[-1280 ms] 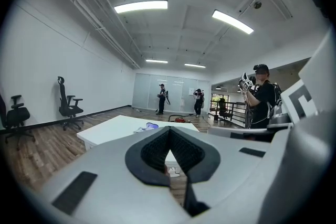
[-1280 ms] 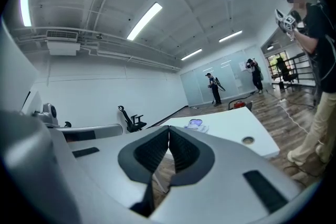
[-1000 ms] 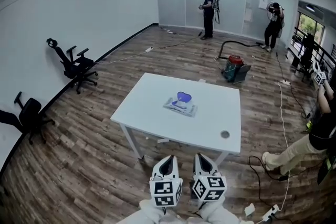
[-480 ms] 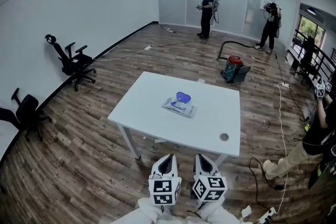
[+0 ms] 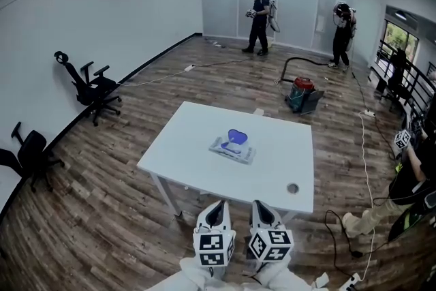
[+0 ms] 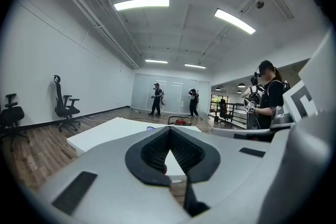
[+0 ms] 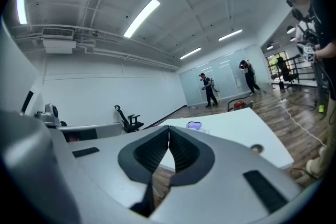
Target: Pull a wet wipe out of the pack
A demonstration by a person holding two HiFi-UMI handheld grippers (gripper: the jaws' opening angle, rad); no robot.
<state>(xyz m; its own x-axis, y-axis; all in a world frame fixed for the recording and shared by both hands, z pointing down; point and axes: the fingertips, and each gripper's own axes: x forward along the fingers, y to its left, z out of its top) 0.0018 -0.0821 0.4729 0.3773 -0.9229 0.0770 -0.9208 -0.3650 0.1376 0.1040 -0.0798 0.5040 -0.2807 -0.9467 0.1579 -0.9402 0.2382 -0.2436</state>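
White rectangular counter [image 5: 197, 160] carries flat white wet-wipe pack with blue lid [image 5: 232, 146], mid-top, well apart from tools. Left hand-held gripper [image 5: 216, 212] and right hand-held gripper [image 5: 263, 212] short of near edge, jaws together, empty. Risk: unpinned light pack likely lifts with wipe

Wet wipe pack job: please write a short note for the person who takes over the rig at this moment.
Left gripper: shut, empty, held near the body, short of the table.
Right gripper: the same, beside the left one.
Wet wipe pack: lies flat near the table's middle; its blue flap looks raised.
Done: nothing; neither gripper touches the pack.
To do: reach the pack, hold it down, pull out one wipe.
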